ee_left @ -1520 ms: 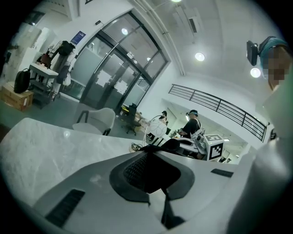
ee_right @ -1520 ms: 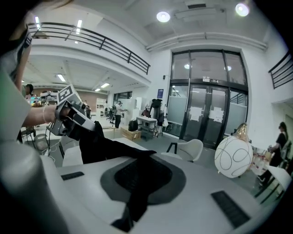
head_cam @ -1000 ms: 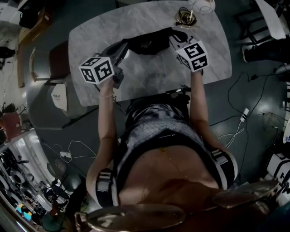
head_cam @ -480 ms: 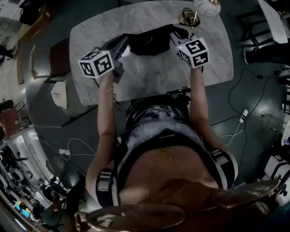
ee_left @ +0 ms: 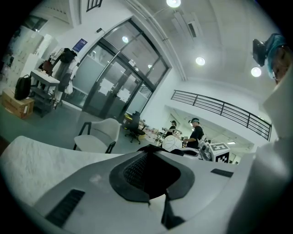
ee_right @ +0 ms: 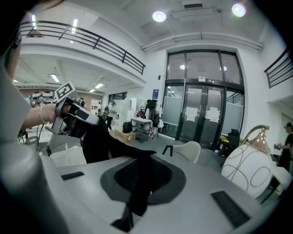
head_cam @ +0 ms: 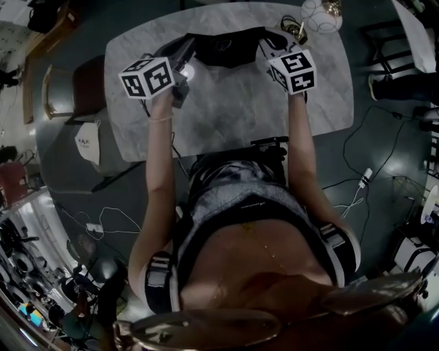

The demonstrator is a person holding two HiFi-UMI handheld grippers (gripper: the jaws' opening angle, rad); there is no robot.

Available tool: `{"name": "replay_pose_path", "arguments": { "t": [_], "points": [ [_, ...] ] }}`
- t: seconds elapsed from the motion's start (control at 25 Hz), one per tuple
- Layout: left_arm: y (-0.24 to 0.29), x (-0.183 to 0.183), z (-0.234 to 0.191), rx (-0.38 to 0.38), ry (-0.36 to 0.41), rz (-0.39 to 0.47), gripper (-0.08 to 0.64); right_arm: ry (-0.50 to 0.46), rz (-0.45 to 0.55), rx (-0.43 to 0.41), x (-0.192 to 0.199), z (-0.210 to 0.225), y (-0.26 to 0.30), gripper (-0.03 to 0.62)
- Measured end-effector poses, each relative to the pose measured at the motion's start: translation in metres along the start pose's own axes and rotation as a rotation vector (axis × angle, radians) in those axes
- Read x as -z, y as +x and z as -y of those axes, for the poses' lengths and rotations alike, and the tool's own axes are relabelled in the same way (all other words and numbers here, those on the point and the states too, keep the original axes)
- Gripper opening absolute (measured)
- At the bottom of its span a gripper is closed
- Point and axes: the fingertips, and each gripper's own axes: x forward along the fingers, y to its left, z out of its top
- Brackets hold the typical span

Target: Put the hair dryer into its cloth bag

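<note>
Left gripper [head_cam: 185, 58] and right gripper [head_cam: 269, 49] have both slid toward 12 o'clock across the marble surface [head_cam: 233, 116], carrying the black cloth bag [head_cam: 226, 49] with them. Each gripper's jaws are pressed together on the fabric, left at the bag's 9 o'clock edge, right at its 3 o'clock edge. The bag stretches between them near the surface's far edge.

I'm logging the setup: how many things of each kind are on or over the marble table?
black cloth bag: 1
white globe lamp on a brass stand: 1
grippers with marker cubes: 2 (left gripper, right gripper)
Total: 4
</note>
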Motion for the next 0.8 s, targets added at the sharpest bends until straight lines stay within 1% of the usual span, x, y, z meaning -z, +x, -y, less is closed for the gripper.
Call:
{"name": "replay_pose_path", "arguments": {
  "t": [0.08, 0.2, 0.44, 0.6, 0.8],
  "points": [
    [0.006, -0.002, -0.006, -0.013, 0.022, 0.005, 0.011, -0.013, -0.002, 0.015, -0.001, 0.005, 0.006, 0.066],
    [0.009, 0.007, -0.014, -0.032, 0.042, -0.017, 0.011, -0.035, -0.037, 0.016, 0.006, 0.003, 0.010, 0.066],
    [-0.019, 0.037, -0.018, -0.020, -0.026, -0.029, 0.011, -0.044, -0.062, -0.034, 0.014, -0.026, 0.002, 0.066],
    [-0.032, 0.055, -0.011, -0.018, -0.022, -0.057, 0.011, -0.037, -0.077, -0.055, 0.021, -0.039, -0.010, 0.066],
    [-0.042, 0.073, -0.001, -0.018, -0.030, -0.085, 0.011, -0.039, -0.125, -0.058, 0.036, -0.053, -0.028, 0.066]
  ]
}}
